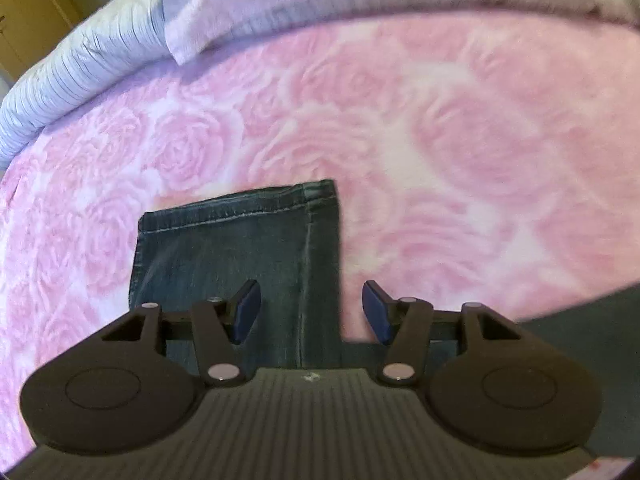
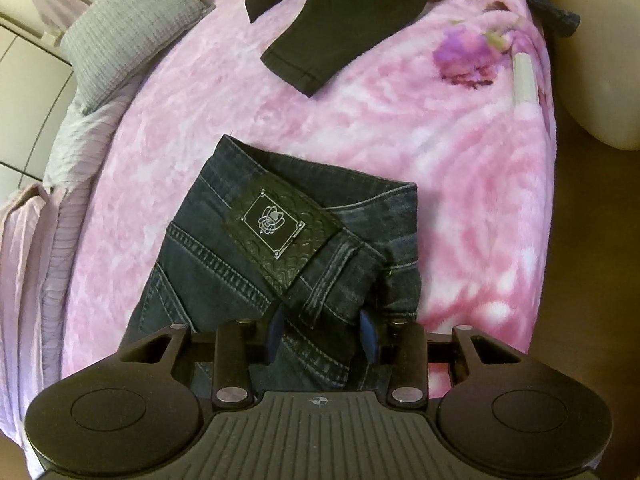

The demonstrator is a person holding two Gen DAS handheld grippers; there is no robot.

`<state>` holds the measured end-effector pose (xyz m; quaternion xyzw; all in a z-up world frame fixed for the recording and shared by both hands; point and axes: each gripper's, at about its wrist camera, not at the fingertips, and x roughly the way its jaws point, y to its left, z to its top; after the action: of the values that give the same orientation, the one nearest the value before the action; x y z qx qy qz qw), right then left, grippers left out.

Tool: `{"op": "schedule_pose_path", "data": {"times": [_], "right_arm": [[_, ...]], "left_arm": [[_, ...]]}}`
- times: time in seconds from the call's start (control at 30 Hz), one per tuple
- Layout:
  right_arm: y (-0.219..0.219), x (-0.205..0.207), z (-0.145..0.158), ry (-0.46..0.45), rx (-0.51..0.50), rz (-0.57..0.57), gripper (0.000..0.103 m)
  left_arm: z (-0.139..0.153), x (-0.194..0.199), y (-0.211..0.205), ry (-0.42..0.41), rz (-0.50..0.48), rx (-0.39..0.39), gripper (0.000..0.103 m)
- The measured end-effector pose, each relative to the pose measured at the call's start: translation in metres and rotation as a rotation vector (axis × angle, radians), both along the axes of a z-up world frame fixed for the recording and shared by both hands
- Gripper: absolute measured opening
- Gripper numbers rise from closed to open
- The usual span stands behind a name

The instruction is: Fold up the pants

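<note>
Dark blue jeans lie on a pink rose-patterned blanket [image 1: 440, 140]. The left wrist view shows one leg end [image 1: 224, 252] lying flat, its stitched hem [image 1: 240, 208] at the far side. My left gripper [image 1: 312, 312] hovers over the leg's right edge, open, its blue pads [image 1: 246, 310] holding nothing. The right wrist view shows the waistband end [image 2: 224, 264] with a black leather patch [image 2: 276, 224]. My right gripper [image 2: 323, 334] is shut on a bunched fold of the waistband, with denim filling the gap between the pads.
A black garment [image 2: 340, 20] lies at the far side of the bed, and a grey pillow [image 2: 128, 28] at the far left. Lilac ribbed bedding [image 1: 80, 68] runs along the bed's edge. Brown floor [image 2: 592, 240] lies to the right of the blanket.
</note>
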<state>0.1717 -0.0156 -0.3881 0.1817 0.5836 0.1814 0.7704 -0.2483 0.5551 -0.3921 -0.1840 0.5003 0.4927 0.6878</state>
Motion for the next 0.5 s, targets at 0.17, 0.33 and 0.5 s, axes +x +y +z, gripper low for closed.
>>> {"op": "schedule_pose_path", "data": {"times": [0.17, 0.33, 0.5], "right_arm": [[0.006, 0.004, 0.015, -0.005, -0.077, 0.028, 0.004], [0.013, 0.005, 0.063, -0.132, -0.028, 0.162, 0.003], [0.012, 0.011, 0.104, -0.189, 0.098, 0.250, 0.002]], "left_arm": [[0.004, -0.021, 0.001, -0.055, 0.059, -0.003, 0.001], [0.068, -0.129, -0.015, -0.276, 0.334, 0.113, 0.001], [0.111, -0.275, -0.085, -0.406, 0.645, 0.187, 0.001]]}}
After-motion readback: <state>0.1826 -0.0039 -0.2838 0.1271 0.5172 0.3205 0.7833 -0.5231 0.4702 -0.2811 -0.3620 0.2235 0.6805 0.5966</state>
